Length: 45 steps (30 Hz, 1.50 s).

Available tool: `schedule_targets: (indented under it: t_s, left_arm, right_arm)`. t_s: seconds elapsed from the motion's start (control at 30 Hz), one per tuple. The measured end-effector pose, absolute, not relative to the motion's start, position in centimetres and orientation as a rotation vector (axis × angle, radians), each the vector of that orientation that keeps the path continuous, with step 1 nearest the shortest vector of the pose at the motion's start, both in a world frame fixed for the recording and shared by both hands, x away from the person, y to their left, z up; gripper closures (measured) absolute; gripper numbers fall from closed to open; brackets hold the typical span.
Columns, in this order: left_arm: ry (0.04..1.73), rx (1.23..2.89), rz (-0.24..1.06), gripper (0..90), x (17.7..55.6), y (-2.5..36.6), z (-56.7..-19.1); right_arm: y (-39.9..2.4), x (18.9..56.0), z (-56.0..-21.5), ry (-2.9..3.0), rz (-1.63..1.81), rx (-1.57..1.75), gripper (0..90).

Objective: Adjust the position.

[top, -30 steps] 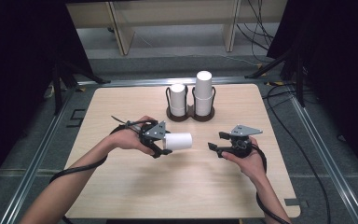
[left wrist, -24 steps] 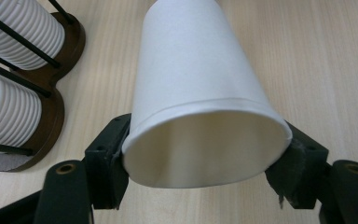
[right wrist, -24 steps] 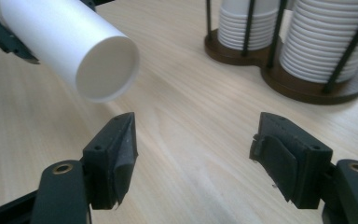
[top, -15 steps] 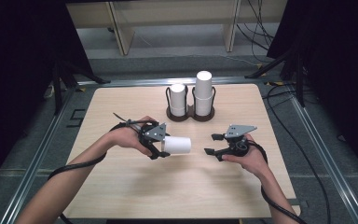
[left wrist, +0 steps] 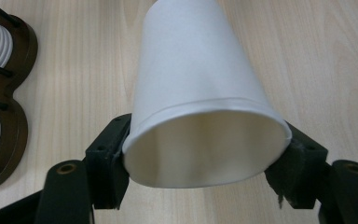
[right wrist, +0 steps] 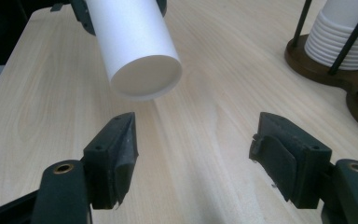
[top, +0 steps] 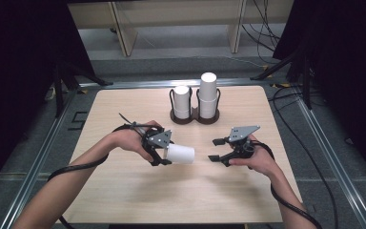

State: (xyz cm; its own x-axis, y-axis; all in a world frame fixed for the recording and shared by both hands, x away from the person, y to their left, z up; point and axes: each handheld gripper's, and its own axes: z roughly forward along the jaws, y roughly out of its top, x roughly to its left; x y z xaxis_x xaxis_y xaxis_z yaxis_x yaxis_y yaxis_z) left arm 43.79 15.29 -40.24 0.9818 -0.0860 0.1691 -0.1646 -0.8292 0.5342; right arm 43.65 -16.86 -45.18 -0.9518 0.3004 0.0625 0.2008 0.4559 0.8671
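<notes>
A white paper cup (top: 181,154) lies on its side above the wooden table (top: 124,191), its base pointing right. My left gripper (top: 164,153) is shut on the cup's rim end; in the left gripper view the pads squeeze the open mouth of the cup (left wrist: 196,93) slightly oval. My right gripper (top: 213,150) stands open a short way right of the cup, facing it. In the right gripper view the cup's (right wrist: 137,42) base hangs just beyond the open right gripper (right wrist: 193,140), nothing between the pads.
A dark wooden two-slot cup holder (top: 194,119) stands at the table's back middle, with a shorter cup stack (top: 182,101) and a taller one (top: 208,94). The holder (right wrist: 326,70) is to the right in the right gripper view. Cables trail over the table's near edge.
My right gripper has edged left, closer to the cup's base. The left gripper and cup have barely shifted, a touch toward the near edge.
</notes>
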Motion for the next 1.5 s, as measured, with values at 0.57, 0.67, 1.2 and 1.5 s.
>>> schedule_targets:
  t_s: [0.57,0.67,1.2,1.5]
  left_arm:
    - [-0.254,2.685,0.201,30.9,44.0,14.4,-39.0]
    - [-0.272,2.71,0.209,30.9,44.0,14.2,-38.9]
    - [-0.322,2.778,0.201,30.9,43.9,13.2,-38.3]
    - [-0.33,2.801,0.195,31.1,43.7,12.9,-38.3]
  right_arm:
    - [-15.0,43.9,-44.4,2.684,1.433,0.363,30.3]
    - [-14.7,43.9,-44.2,2.7,1.426,0.354,30.4]
    - [-13.4,43.9,-43.6,2.704,1.401,0.293,30.4]
    - [-12.2,43.9,-43.1,2.718,1.382,0.246,29.8]
